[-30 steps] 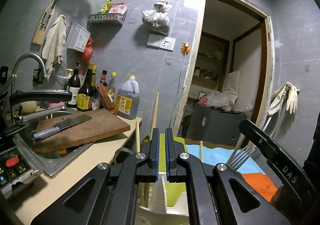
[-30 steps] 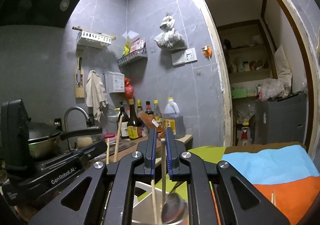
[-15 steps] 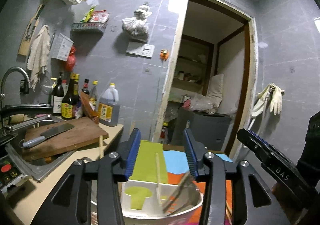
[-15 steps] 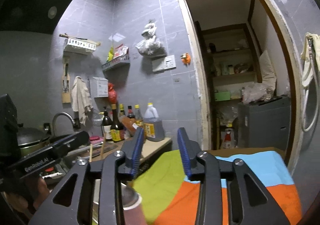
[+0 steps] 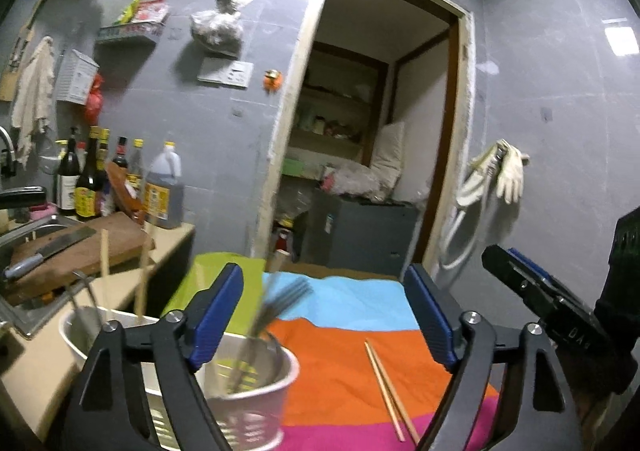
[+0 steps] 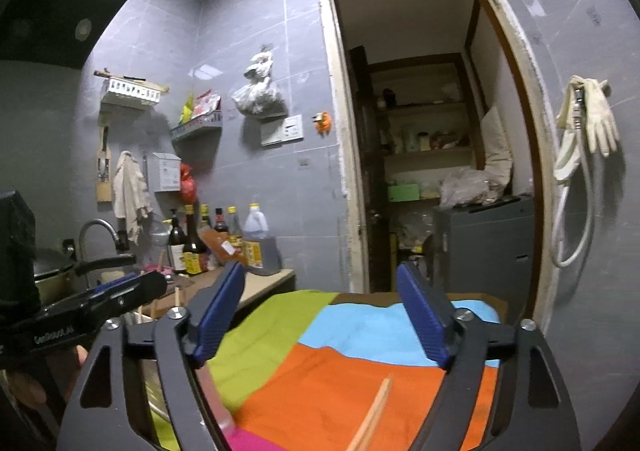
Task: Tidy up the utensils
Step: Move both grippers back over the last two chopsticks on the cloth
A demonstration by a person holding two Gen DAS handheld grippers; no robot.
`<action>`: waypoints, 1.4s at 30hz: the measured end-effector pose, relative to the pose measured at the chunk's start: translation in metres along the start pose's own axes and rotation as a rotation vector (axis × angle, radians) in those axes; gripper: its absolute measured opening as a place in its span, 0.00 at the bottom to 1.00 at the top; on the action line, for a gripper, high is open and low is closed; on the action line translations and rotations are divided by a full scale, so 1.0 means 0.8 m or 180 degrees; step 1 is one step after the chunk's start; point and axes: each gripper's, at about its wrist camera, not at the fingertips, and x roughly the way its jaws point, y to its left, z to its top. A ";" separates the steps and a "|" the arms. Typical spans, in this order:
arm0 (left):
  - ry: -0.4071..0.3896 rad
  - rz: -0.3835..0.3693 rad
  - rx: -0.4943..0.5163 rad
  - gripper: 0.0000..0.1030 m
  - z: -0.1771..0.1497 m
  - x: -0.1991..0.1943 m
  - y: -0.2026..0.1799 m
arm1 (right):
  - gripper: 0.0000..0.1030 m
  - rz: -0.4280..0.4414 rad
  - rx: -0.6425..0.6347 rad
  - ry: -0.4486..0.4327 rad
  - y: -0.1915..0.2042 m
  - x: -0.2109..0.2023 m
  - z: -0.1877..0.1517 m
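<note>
Left tool (image 6: 100,303), jaws just opened, reads "GenRobot.AI" sideways.

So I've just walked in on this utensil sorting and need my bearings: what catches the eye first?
The striped cloth in green, blue, orange and pink fills the foreground, with a pair of chopsticks lying on its orange band. At its left edge stands a white utensil holder with forks poking out. Both the left gripper and right gripper have just been opening, nothing between their blue pads.
</note>
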 end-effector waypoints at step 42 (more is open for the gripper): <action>0.1745 0.0559 -0.0057 0.85 -0.147 0.074 -0.033 | 0.80 -0.0172 0.0161 0.2343 -0.085 0.095 -0.133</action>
